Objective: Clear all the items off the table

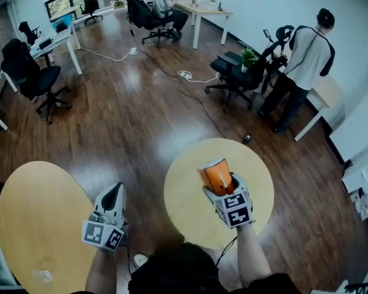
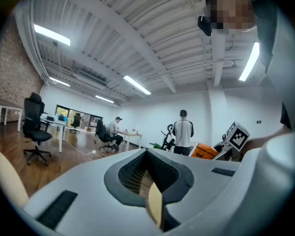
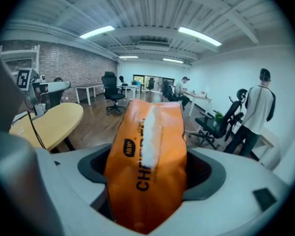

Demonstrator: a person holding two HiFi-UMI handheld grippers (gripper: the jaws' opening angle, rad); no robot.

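Orange packet clamped in right gripper, lettering unseen overhead, left gripper apparently closed

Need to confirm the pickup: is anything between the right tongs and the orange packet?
Nothing visible does. The right tongs are already closed on the orange packet, which they hold above the round table.

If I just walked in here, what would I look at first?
Probably the bright orange packet, held between the jaws of the right gripper over the round table near the middle of the head view. Next comes the left gripper, its jaws shut, beside a second round table at the lower left. Farther back, a person stands by a desk at the right.
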